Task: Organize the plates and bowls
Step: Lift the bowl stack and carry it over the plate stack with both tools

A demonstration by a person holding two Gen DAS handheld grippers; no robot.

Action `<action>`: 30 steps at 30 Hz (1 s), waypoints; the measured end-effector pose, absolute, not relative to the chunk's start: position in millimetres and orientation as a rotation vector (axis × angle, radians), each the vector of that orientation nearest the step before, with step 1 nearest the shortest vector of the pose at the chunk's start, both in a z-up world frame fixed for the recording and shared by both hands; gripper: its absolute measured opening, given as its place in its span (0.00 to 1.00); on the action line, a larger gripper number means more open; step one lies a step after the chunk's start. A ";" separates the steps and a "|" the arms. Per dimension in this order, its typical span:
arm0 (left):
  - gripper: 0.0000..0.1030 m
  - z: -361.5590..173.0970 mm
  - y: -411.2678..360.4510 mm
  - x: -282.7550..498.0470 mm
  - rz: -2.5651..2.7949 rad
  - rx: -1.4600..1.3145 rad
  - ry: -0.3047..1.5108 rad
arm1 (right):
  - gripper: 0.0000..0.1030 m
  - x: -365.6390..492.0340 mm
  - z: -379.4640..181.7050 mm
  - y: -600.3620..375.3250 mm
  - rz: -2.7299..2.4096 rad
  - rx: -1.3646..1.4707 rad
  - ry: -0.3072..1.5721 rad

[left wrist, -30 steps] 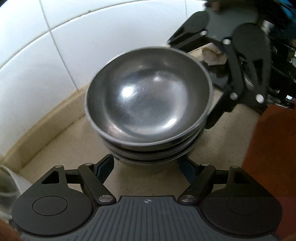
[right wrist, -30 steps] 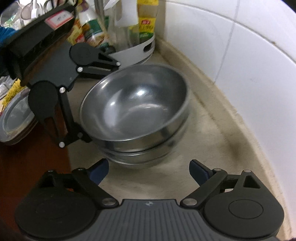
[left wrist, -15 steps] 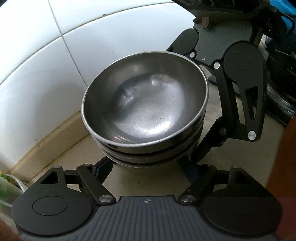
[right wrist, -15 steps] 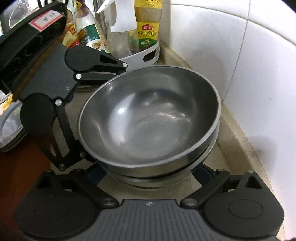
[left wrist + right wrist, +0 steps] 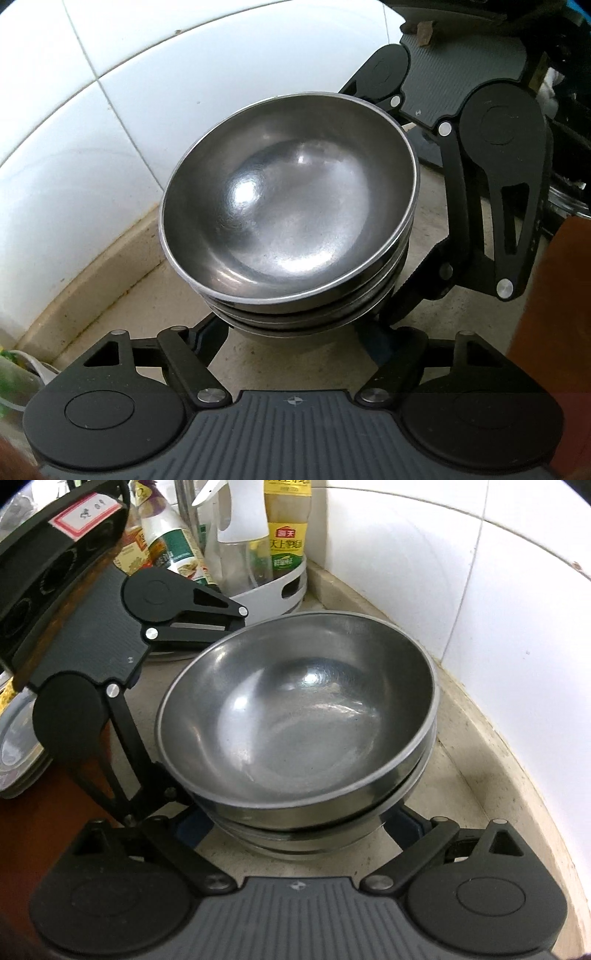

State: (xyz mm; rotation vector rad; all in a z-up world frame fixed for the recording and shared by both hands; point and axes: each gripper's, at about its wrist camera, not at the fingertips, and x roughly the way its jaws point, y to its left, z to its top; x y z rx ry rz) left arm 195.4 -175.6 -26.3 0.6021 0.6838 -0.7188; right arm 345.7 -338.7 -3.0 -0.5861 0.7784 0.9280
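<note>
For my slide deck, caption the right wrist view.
Both hand-held grippers flank a stack of steel bowls on the counter corner.

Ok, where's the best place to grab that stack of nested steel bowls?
Probably low on the stack of nested steel bowls, under the flared rims, one gripper from each opposite side: the round walls taper downward, so fingers cradle beneath and all the bowls lift together.

From my left gripper (image 5: 291,332) camera, the stack of bowls (image 5: 291,206) covers the fingertips, so I cannot tell whether they touch the lowest bowl. It is the same for my right gripper (image 5: 295,823): its fingertips vanish under the stack. How many bowls sit below the top one I cannot count surely. The plates (image 5: 14,746) are cut off by the left edge. The bottles (image 5: 284,528) lose their tops at the upper edge.
</note>
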 end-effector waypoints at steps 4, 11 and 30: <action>0.76 -21.9 -176.6 195.5 -0.723 0.616 0.680 | 0.91 338.0 -0.5 -342.0 0.888 -0.576 0.778; 0.74 -22.6 -174.4 203.6 -0.740 0.603 0.708 | 0.90 322.3 2.2 -345.6 0.824 -0.552 0.787; 0.85 -35.8 -161.5 232.4 -0.767 0.587 0.582 | 0.87 352.3 -8.4 -349.2 0.816 -0.596 0.764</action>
